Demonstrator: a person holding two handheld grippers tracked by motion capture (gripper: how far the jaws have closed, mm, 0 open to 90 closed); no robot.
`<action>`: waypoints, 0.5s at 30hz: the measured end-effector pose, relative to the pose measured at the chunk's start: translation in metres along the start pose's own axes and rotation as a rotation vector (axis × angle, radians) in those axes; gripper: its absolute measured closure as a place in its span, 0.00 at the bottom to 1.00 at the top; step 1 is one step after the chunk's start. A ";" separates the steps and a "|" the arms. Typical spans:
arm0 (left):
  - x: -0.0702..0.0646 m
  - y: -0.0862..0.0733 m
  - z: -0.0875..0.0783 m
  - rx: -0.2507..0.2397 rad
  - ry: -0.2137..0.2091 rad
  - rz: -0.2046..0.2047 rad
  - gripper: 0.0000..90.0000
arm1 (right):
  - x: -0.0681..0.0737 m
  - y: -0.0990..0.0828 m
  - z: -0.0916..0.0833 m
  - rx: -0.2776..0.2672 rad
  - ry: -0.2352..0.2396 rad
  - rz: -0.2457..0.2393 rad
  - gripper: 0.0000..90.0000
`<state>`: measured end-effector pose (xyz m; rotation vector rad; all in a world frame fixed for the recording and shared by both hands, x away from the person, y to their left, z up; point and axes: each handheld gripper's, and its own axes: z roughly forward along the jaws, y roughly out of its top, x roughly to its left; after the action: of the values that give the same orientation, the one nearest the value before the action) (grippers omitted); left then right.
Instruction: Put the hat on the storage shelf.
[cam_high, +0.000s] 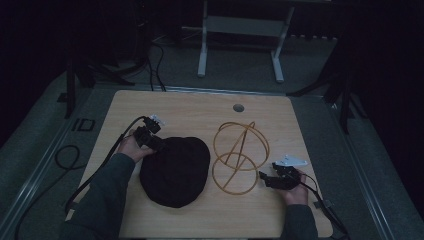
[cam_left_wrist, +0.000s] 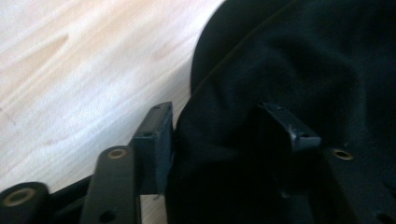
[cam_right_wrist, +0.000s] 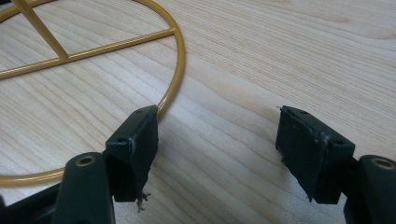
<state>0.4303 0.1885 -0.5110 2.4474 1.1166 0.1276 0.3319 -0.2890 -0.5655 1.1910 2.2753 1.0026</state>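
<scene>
A black cloth (cam_high: 175, 171) lies in a soft, rounded heap at the lower centre of the high view, on the pale wood table (cam_high: 200, 107). It is matte and dark all over, with gentle folds and a faint seam curving near its edge in the left gripper view. The left gripper (cam_high: 151, 141) sits at the cloth's upper-left edge; its jaws stand wide apart with a fold of the cloth (cam_left_wrist: 280, 70) bulging up between them, one jaw at the cloth's rim beside bare wood, the other lying over the fabric. I cannot tell whether the pads press on it.

To the right of the cloth rests a yellow wire frame (cam_high: 241, 157) of thin hoops and crossing rods. At the lower right, the right gripper (cam_high: 268, 179) lies just beside the frame's lower hoop (cam_right_wrist: 175, 60), jaws spread open on bare wood, holding nothing.
</scene>
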 end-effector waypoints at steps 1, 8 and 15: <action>0.000 0.001 0.002 0.010 0.007 -0.006 0.58 | 0.000 0.000 0.000 0.000 0.000 0.001 0.33; -0.003 0.004 0.003 0.059 0.014 -0.005 0.77 | 0.000 0.000 0.000 0.000 0.000 0.000 0.33; 0.001 0.003 -0.005 0.109 -0.039 -0.031 0.85 | 0.000 0.000 0.000 0.000 0.001 0.000 0.33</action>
<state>0.4318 0.1889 -0.5049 2.5146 1.1720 0.0093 0.3320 -0.2890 -0.5655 1.1909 2.2761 1.0031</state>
